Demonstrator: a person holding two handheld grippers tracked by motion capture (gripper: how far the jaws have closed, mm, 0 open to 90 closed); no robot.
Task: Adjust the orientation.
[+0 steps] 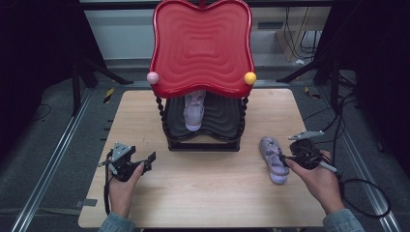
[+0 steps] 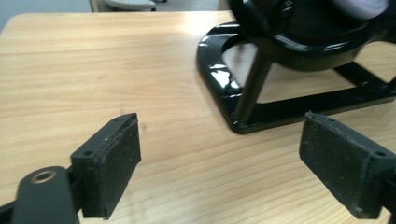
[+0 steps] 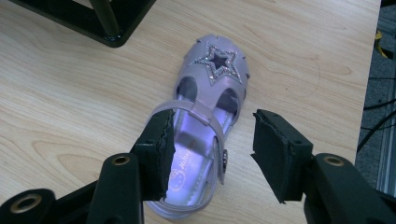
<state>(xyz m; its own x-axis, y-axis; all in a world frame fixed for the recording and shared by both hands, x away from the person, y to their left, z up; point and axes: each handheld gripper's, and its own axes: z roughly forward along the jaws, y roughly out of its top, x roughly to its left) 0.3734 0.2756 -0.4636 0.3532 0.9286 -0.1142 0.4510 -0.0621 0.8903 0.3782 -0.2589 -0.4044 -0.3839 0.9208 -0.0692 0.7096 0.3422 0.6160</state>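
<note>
A lilac sandal with a glitter star lies on the wooden table, right of a two-tier rack. My right gripper hovers over the sandal's heel end. Its jaws stand apart, one over the insole by the strap and the other outside the buckle side, with neither pad pressing. A second lilac sandal rests on the rack's black lower shelf. My left gripper is low over the table, left of the rack's black base. It is open with nothing between its pads.
The rack's red wavy top shelf overhangs the lower one, with a pink ball and a yellow ball at its front corners. Bare wood lies in front of the rack. Dark floor, rails and cables surround the table.
</note>
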